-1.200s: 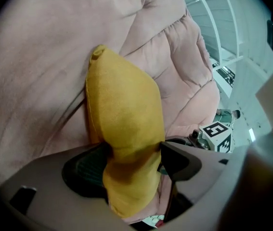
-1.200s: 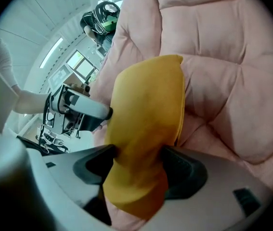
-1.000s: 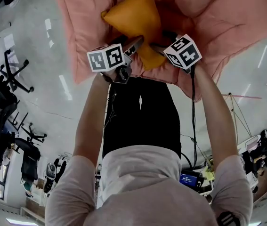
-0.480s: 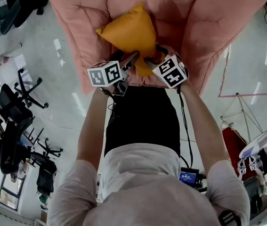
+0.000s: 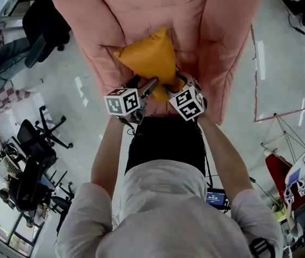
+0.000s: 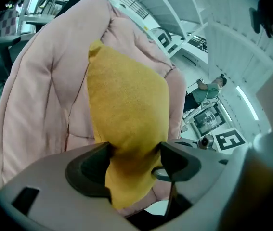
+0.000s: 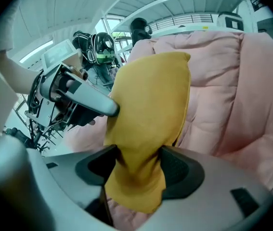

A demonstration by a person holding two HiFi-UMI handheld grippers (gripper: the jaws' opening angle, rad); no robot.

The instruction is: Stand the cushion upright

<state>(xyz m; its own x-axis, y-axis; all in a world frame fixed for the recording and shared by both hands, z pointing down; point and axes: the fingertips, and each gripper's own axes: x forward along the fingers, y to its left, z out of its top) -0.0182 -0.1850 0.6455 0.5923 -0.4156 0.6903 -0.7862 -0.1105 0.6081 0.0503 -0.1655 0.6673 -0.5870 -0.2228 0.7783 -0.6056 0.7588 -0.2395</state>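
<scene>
A mustard-yellow cushion (image 5: 146, 58) hangs lifted in front of the pink padded chair (image 5: 217, 42), its top corner pointing up against the backrest. My left gripper (image 5: 153, 86) is shut on the cushion's (image 6: 126, 114) lower left edge, the fabric pinched between both pads. My right gripper (image 5: 172, 85) is shut on the lower right edge, with the cushion (image 7: 148, 114) bunched between its pads. Both grippers sit close together under the cushion, and its lower corner droops below the jaws.
The pink chair's quilted seat and backrest (image 6: 45, 81) lie right behind the cushion. Black office chairs (image 5: 31, 160) stand on the glossy floor at the left. A person in green (image 6: 208, 88) stands far off in the room.
Both grippers have risen with the cushion, drawing closer together. The cushion has come up off the seat and now stands taller against the backrest.
</scene>
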